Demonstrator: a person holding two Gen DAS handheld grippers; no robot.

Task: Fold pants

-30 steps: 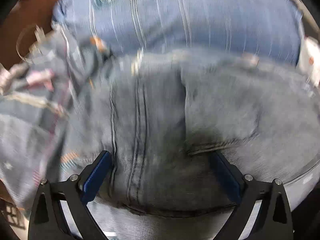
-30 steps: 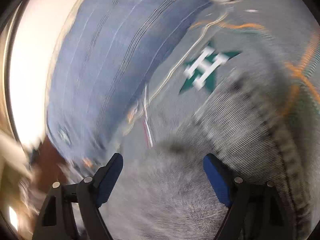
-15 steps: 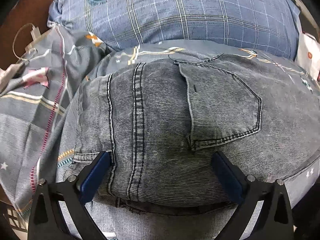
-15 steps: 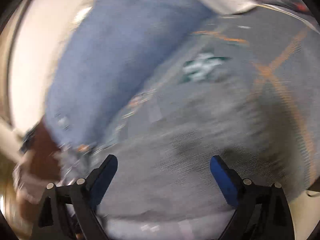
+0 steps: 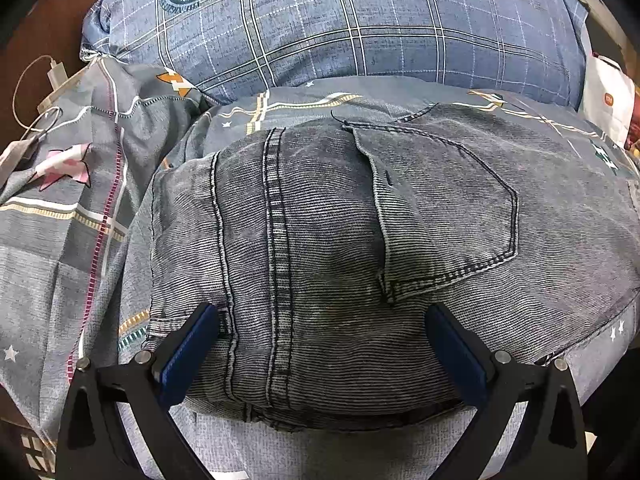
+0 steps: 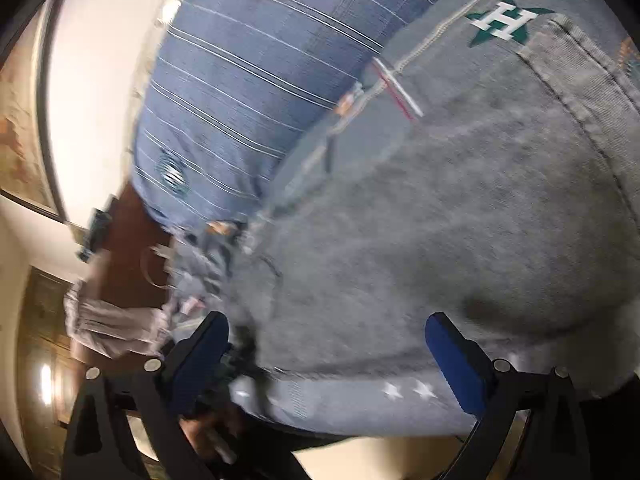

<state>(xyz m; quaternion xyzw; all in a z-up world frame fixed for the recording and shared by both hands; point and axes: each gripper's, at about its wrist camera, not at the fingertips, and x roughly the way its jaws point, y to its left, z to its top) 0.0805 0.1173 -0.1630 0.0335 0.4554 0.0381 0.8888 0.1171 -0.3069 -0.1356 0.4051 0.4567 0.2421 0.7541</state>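
Grey denim pants [image 5: 320,240] lie folded on the bed, with the seat seam and a back pocket [image 5: 444,208] facing up. My left gripper [image 5: 324,344] hangs just over their near edge, open, with its blue pads [image 5: 192,344] spread wide either side of the cloth. In the blurred right wrist view the pants [image 6: 460,220] fill the right half. My right gripper [image 6: 328,354] is over their near edge. Its jaws are opening, and the denim lies below them, not pinched. A hand [image 6: 204,436] shows low beside its left finger.
A blue plaid pillow [image 5: 340,28] lies just beyond the pants. The grey patterned sheet [image 5: 72,208] bunches at the left. A white charger and cable [image 5: 52,76] rest on a brown surface at far left. A white bag [image 5: 608,96] stands at the right. The bed's near edge [image 6: 360,408] is close.
The left wrist view has gone from blurred to sharp and barely shifted. The right gripper has swung sideways across the bed; the green H star now sits at the upper right, and its jaws have spread wider.
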